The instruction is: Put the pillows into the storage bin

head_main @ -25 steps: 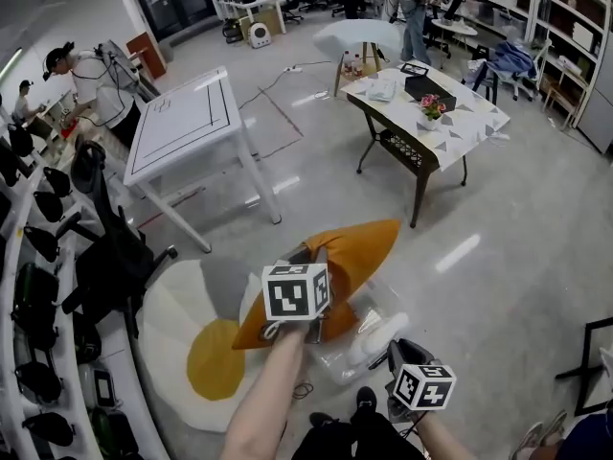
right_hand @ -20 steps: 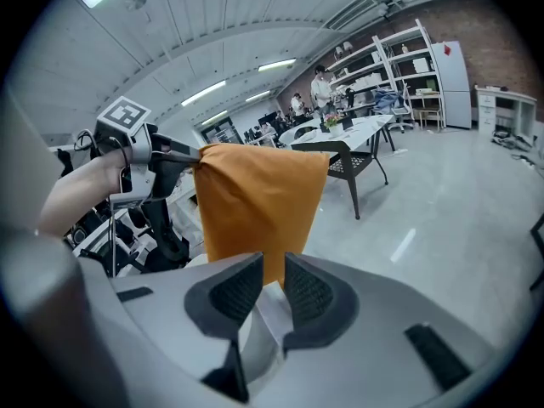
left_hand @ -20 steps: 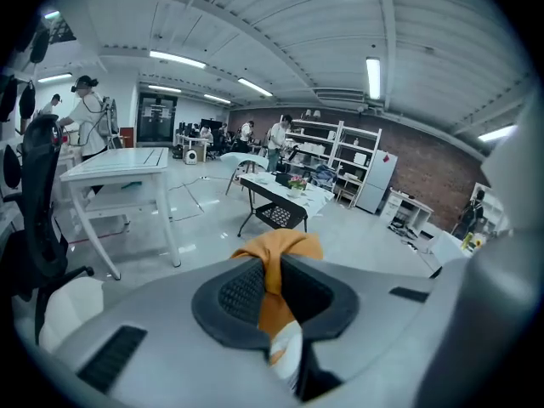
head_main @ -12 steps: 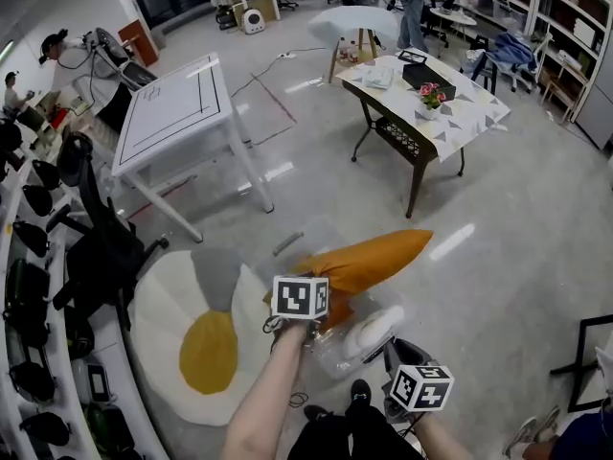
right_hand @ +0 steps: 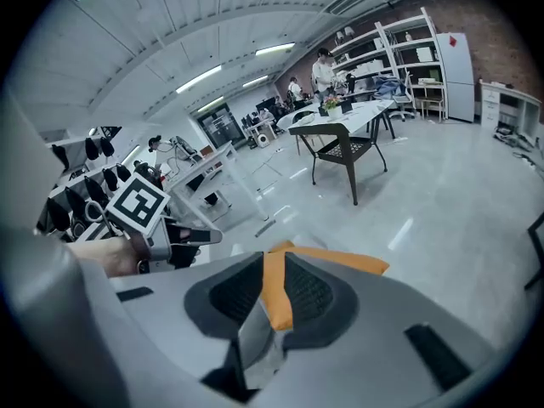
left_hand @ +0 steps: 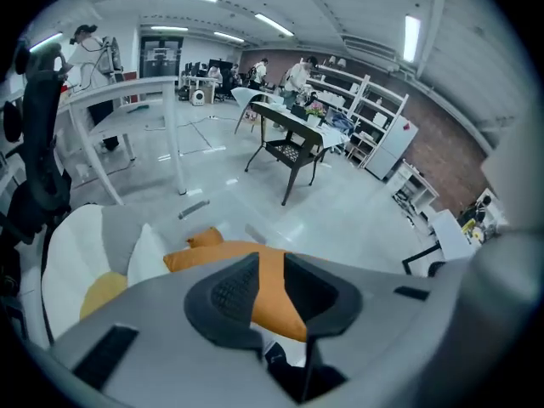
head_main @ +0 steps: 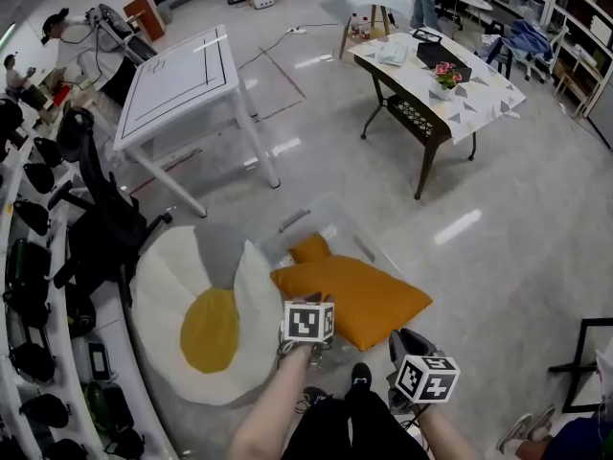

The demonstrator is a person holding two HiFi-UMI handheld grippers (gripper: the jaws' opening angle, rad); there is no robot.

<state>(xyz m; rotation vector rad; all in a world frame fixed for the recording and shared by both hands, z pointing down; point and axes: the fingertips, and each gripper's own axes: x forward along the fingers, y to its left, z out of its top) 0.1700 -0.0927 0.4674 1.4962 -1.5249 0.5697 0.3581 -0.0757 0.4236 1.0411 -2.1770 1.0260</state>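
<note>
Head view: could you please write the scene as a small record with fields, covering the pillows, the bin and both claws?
orange pillow: lies flat over the clear storage bin, seemingly not fully sunk in
egg-shaped cushion: on the floor left of the bin, one edge raised against it
left claw: jaws apart, just been opening; the orange pillow shows in the gap, not pinched
right claw: closed on a clear plastic edge, apparently the bin's rim
left to do: the egg-shaped cushion is outside the bin

- Large open-plan lab or office workspace, glossy grey floor (head_main: 517,218).
- White worktable (head_main: 182,80), black office chair (head_main: 101,223), wall shelving (left_hand: 361,113), people (left_hand: 297,73) at distant desks.
</note>
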